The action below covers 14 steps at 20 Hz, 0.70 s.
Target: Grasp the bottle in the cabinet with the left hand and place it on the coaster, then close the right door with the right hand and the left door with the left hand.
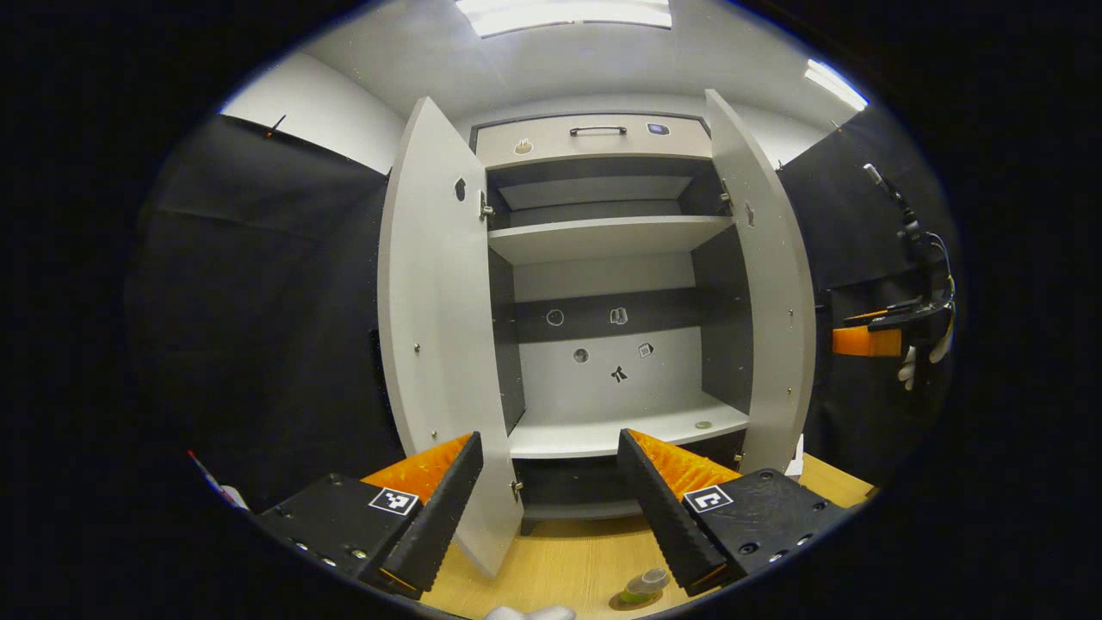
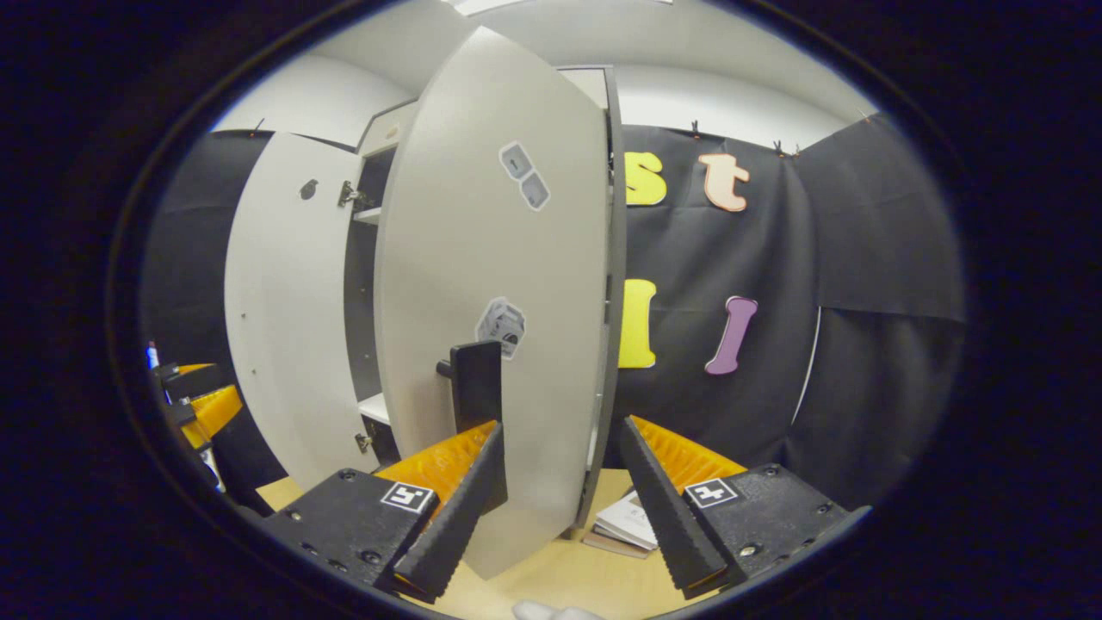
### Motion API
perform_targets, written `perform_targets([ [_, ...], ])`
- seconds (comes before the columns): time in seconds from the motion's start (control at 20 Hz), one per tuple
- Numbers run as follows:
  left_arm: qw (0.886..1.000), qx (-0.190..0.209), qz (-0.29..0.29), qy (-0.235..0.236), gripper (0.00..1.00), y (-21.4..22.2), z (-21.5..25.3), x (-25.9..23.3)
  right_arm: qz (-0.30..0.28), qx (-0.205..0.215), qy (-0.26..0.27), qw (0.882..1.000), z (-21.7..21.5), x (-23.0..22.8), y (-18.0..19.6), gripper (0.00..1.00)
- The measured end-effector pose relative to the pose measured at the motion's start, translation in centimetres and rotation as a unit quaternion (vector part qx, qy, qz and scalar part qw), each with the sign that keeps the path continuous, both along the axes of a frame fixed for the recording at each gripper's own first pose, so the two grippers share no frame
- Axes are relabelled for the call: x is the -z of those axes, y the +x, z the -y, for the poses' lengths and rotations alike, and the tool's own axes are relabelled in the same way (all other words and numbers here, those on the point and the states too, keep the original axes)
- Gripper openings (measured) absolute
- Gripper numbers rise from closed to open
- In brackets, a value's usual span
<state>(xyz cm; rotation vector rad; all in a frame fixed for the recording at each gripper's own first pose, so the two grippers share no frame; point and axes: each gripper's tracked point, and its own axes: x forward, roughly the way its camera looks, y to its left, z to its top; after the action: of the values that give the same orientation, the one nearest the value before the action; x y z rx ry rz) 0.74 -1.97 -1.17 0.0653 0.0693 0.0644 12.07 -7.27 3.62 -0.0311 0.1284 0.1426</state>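
Both cabinet (image 1: 603,275) doors open. My left gripper (image 1: 551,508) wide, empty, facing the shelves. Bottle (image 1: 644,585) on the coaster (image 1: 622,600) on the bench (image 1: 560,560), just below that gripper. My right gripper (image 2: 560,508) wide, empty, straddling the right door's (image 2: 491,301) edge near its handle (image 2: 475,379).

Black-draped recording booth (image 2: 861,258), staged cabinet (image 1: 603,258)
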Motion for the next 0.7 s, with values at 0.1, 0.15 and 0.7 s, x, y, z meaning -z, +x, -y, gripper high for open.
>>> perform_targets([
  [0.1,1.0,0.002,-0.002,-0.002,0.95,0.4,-1.2,0.5,-0.002,-0.03,0.015,0.999,-3.2,0.3,0.6,0.92],
  [0.15,1.0,0.002,-0.004,-0.002,0.96,0.6,-1.7,0.6,-0.004,-0.039,0.025,0.999,-4.4,0.3,0.9,0.92],
  [0.7,1.0,0.022,-0.004,-0.016,0.96,1.8,-4.0,1.3,0.017,-0.02,0.015,1.0,-7.0,0.2,-0.7,0.93],
])
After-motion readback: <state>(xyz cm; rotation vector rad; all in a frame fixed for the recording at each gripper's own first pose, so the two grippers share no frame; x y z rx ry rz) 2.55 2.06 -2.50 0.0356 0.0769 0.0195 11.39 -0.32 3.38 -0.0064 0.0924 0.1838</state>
